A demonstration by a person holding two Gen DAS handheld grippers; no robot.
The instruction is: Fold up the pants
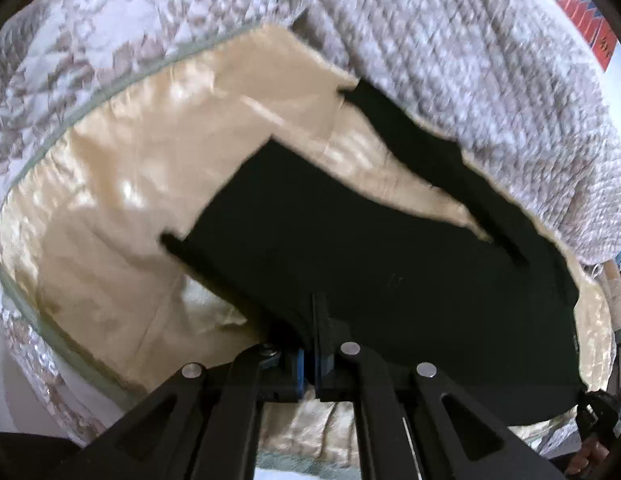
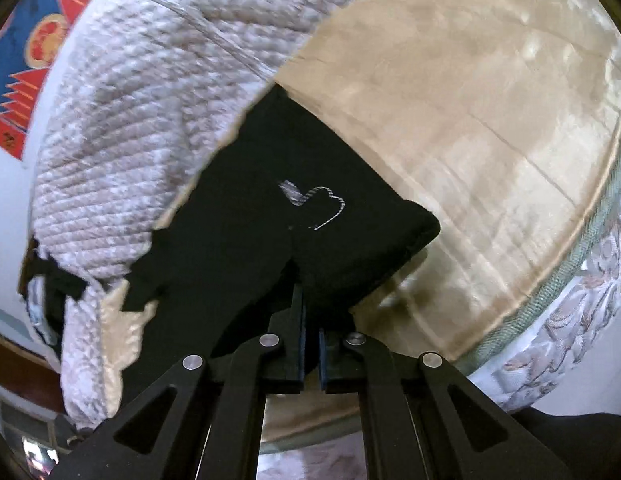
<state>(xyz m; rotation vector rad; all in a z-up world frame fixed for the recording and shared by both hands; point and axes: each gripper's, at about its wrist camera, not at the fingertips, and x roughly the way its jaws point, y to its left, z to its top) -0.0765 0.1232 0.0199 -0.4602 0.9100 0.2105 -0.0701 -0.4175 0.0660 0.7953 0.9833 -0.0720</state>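
The black pants (image 1: pixel 382 264) hang lifted over a cream satin bed sheet (image 1: pixel 122 184). My left gripper (image 1: pixel 315 304) is shut on the near edge of the black cloth, which drapes away to the right. In the right wrist view the same pants (image 2: pixel 246 216) carry a small white outline logo (image 2: pixel 322 208). There my right gripper (image 2: pixel 306 292) is shut on a fold of the cloth, and the fabric bunches over the fingertips. Both pictures are blurred by motion.
A quilted grey-white blanket (image 1: pixel 470 60) is heaped along the far side of the pants, seen too in the right wrist view as the blanket (image 2: pixel 150 100). A green piped mattress edge (image 2: pixel 566 276) bounds the sheet. A red and blue wall hanging (image 2: pixel 34 60) is behind.
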